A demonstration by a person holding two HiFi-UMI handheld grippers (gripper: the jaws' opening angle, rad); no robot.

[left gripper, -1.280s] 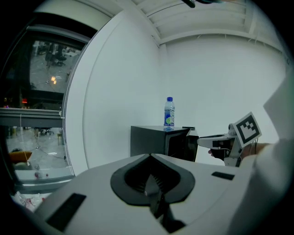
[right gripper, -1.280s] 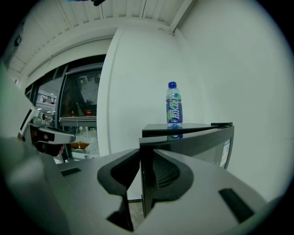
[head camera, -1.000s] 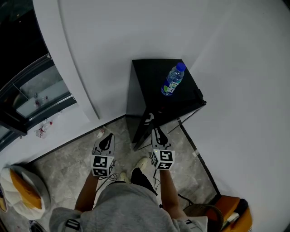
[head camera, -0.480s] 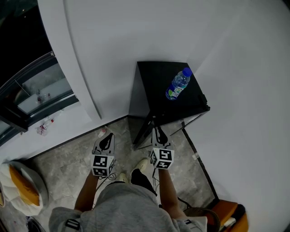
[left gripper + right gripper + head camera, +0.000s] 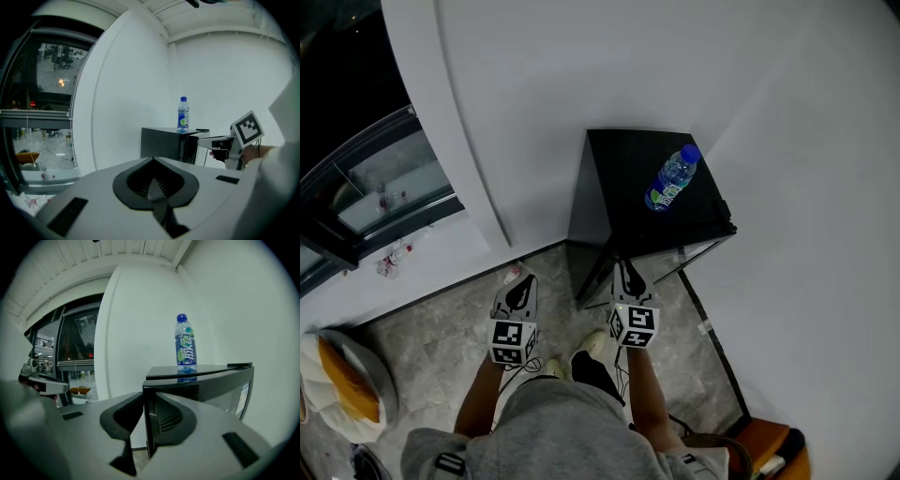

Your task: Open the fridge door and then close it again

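White walls [image 5: 581, 66] met in a corner above a grey marbled floor [image 5: 441, 328]; a curved white pillar [image 5: 450, 122] stood to the left of that corner, with dark glazing [image 5: 356, 187] beyond it.

The fridge [image 5: 623, 178] – a small black unit – stood on the floor, pushed into the corner with its flat top bare except for one item. The fridge door [image 5: 675, 246] stood ajar: its free edge had swung a little out from the cabinet, toward the person, and a gap showed between door and body. In the right gripper view the door [image 5: 211, 390] ran off to the right as a grey panel with a pale sticker near its far side.

A person in grey clothing [image 5: 553, 422] stood in front of the fridge, forearms extended.

The right hand-held gripper [image 5: 623, 272] was closed narrowly on the door's free edge; its own view [image 5: 146, 401] showed the dark vertical edge running between the two jaws, one pad on each face. The left hand-held gripper [image 5: 517, 286] hung over the floor, well apart from the fridge and to the left of the other; its jaws [image 5: 152, 180] were pressed fully together with nothing between them.

A clear water bottle [image 5: 672, 178] with a blue cap and blue-green label stood upright on the fridge top – near the rear right corner [image 5: 185, 341].
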